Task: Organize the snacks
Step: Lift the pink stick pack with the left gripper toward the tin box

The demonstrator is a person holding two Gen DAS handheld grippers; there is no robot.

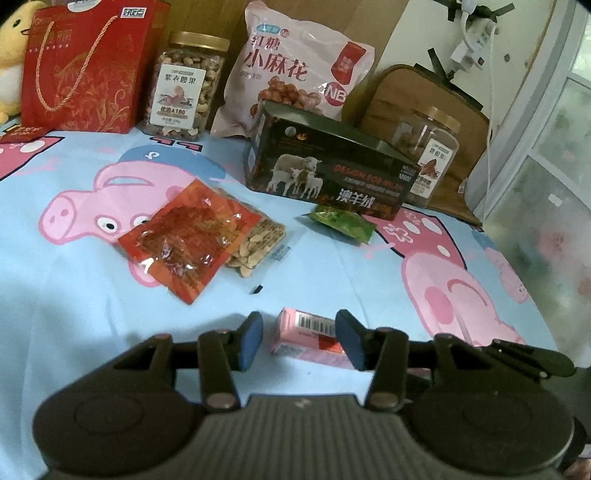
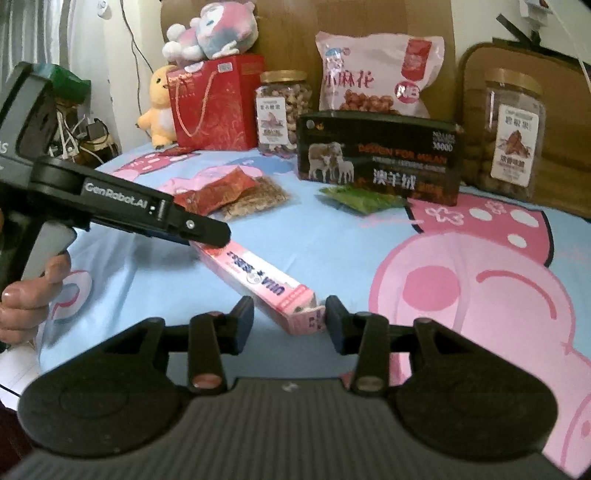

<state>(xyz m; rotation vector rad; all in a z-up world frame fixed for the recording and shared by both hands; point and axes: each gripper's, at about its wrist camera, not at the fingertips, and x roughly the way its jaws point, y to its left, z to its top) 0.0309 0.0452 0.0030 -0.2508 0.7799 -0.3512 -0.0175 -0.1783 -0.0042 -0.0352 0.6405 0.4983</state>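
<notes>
A long pink carton [image 2: 258,280] lies flat on the blue cartoon bedsheet [image 2: 332,240]. Its near, opened end sits between the fingers of my right gripper [image 2: 290,325], with a gap showing beside the left finger. The carton's other end, with its barcode [image 1: 314,325], lies between the blue pads of my left gripper [image 1: 301,341]; there is a gap on the left side and the right pad is close against it. Seen from the right wrist, my left gripper [image 2: 218,232] reaches over that far end, held by a hand [image 2: 26,299].
On the sheet lie a red snack packet [image 1: 184,240] over a clear nut packet [image 1: 258,240], and a green packet [image 1: 343,223]. Behind stand a dark box [image 1: 328,173], two nut jars [image 1: 184,88] [image 1: 428,155], a pink bag [image 1: 295,70], a red gift bag [image 1: 85,66] and plush toys [image 2: 210,33].
</notes>
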